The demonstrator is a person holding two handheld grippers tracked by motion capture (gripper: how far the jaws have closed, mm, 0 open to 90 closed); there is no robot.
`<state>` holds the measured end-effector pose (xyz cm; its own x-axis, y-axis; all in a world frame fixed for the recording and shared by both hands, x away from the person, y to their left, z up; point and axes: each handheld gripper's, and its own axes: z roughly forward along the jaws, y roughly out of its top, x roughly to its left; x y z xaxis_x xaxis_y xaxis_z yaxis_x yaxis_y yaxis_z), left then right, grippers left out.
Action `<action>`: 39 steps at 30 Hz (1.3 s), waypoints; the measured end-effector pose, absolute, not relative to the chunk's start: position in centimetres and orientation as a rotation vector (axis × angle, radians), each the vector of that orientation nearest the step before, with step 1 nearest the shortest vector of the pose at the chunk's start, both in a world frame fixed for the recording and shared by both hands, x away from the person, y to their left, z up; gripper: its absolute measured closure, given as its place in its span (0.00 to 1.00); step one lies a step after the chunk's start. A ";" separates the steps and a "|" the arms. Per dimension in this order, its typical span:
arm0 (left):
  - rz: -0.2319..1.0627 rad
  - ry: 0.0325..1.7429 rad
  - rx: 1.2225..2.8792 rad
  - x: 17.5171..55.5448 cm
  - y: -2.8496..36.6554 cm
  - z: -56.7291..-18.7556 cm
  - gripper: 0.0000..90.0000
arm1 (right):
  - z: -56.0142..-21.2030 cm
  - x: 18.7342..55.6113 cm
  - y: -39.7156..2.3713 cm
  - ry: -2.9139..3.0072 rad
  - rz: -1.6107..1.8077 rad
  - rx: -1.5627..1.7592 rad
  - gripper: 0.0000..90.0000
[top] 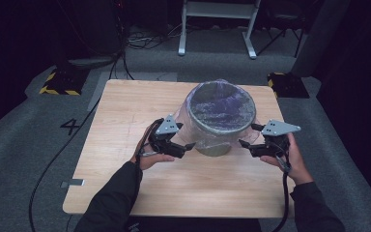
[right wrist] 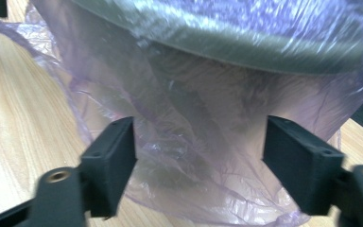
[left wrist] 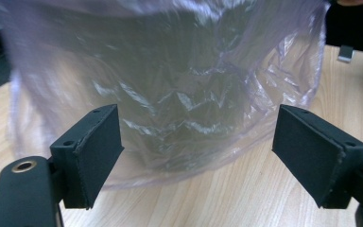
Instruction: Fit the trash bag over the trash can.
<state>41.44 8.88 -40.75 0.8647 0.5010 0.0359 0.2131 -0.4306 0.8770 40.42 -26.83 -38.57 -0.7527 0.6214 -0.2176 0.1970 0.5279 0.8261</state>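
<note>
Two grippers are held at the near side of a bin (top: 221,116) that stands toward the far middle of a wooden table (top: 121,121), and a thin purple-tinted plastic bag (top: 193,137) is draped over the bin's rim and hangs down its outside. The left gripper (top: 186,146) is seen just beside the bin's near-left wall, and the right gripper (top: 244,143) just beside its near-right wall. In the left gripper view the jaws are spread wide, with nothing clamped between them; the crumpled bag (left wrist: 170,104) is seen beyond them, its loose hem resting on the tabletop (left wrist: 246,194). In the right gripper view the jaws are likewise set wide apart and nothing is pinched; the bag's wrinkled skirt (right wrist: 189,161) lies behind the gap, below the bin's rim (right wrist: 246,42). The step in hand is judged to be the fitting of the bag over the bin, with the film let go on both sides and the fold already drawn down over the rim. For the next move, a fresh hold on the slack hem would be called for, low on each side, so that the loose film can be pulled down evenly and smoothed against the wall without the bin being tipped.
</note>
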 end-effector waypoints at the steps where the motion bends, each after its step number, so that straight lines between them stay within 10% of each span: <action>1: 0.355 0.521 2.035 41.6 8.6 -41.0 0.18 | -38.7 40.5 -26.8 2.268 1.141 0.674 0.35; 12: 0.457 0.562 2.120 42.7 7.6 -42.0 0.73 | -39.5 40.9 -27.0 2.294 1.143 0.670 0.92; 18: 0.436 0.561 2.136 42.9 8.0 -42.2 0.95 | -39.9 40.8 -27.3 2.318 1.127 0.667 0.99; 39: 0.380 0.566 2.243 43.3 7.9 -45.8 1.00 | -44.6 41.4 -27.2 2.442 1.050 0.750 0.99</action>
<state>43.28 7.86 -45.77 0.8565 0.5080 0.0909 0.2762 -0.5999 0.7509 41.36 -27.19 -44.60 -0.7868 0.6037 -0.1286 0.3219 0.5791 0.7490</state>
